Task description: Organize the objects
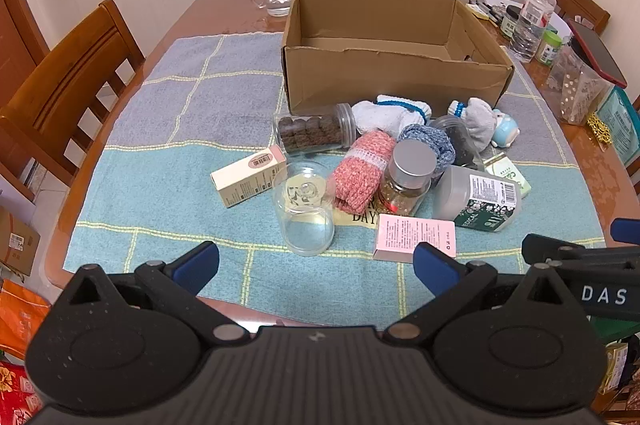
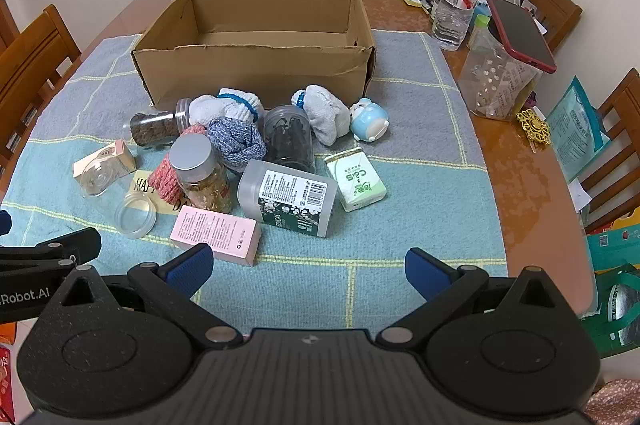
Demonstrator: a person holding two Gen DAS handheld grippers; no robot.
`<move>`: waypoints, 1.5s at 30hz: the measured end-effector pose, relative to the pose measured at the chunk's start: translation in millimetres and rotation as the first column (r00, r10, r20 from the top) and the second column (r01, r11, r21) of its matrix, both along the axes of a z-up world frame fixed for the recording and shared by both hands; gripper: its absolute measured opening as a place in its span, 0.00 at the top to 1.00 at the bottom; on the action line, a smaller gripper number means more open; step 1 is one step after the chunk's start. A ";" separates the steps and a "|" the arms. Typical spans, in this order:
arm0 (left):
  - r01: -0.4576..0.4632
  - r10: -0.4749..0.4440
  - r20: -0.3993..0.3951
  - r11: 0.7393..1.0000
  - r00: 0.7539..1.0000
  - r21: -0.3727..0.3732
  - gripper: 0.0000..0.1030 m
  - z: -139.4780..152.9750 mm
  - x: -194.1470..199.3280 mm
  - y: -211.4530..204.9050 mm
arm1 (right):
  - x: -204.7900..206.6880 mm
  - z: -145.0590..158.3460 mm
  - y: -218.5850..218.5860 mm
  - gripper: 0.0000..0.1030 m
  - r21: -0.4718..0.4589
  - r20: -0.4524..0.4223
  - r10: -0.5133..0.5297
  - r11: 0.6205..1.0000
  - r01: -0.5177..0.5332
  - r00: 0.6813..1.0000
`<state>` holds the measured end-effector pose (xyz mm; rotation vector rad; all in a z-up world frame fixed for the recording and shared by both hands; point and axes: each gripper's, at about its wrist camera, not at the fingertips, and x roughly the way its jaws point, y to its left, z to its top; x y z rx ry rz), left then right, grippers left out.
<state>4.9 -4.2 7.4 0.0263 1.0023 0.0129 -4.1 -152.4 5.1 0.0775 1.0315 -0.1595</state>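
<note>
Both grippers, left gripper (image 1: 316,265) and right gripper (image 2: 308,267), hover wide and empty; pink box (image 2: 216,233) lies nearest (clutter before the empty cardboard box (image 2: 256,73)), so approach squarely.

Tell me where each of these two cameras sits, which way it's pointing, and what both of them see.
Left wrist: sits on the left tool, angled down over the towel-covered table toward the clutter and the cardboard box; its own open blue-padded fingers show, plus the right tool's edge at far right.
Right wrist: sits on the right tool, same downward angle from further right; its open fingers show, plus the left tool's edge at far left.
Shared: the box, pink carton, gold-filled jar.
</note>
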 end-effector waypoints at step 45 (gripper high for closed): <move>-0.009 0.009 0.018 1.000 1.000 -0.010 0.01 8.8 0.0 -6.5 | 1.0 5.8 -8.7 0.00 -0.015 0.045 0.011 1.000 -0.011 0.999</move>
